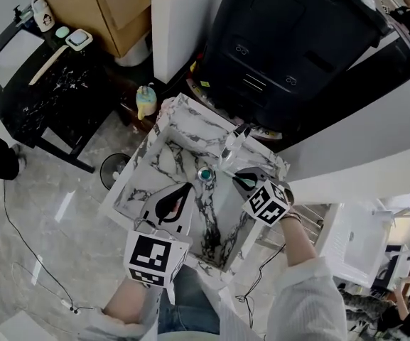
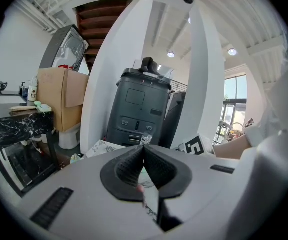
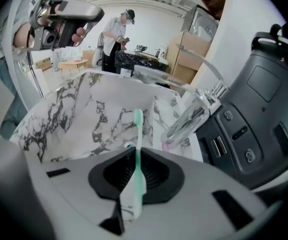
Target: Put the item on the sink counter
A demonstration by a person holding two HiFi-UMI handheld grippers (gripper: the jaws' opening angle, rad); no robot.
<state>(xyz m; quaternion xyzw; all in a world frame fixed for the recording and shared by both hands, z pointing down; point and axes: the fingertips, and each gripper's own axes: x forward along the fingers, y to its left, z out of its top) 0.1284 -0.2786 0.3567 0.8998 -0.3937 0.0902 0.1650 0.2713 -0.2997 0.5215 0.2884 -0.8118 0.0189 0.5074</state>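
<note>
A green toothbrush (image 3: 138, 149) stands upright between the pads of my right gripper (image 3: 136, 171), which is shut on its handle, with the head pointing up and away. In the head view this gripper (image 1: 246, 180) hangs over the right side of the marble sink (image 1: 160, 155), just in front of the chrome faucet (image 1: 234, 142). The toothbrush (image 1: 243, 182) shows there only as a thin green sliver. My left gripper (image 1: 173, 203) is over the sink's near left part. Its jaws meet in the left gripper view (image 2: 144, 166) with nothing held.
The drain (image 1: 205, 174) lies in the basin's middle. A tall black machine (image 1: 297, 48) stands behind the sink. To the left are a black marble table (image 1: 41, 91), a cardboard box (image 1: 105, 6) and a small yellow bottle (image 1: 146, 101). A person (image 3: 116, 31) stands far off.
</note>
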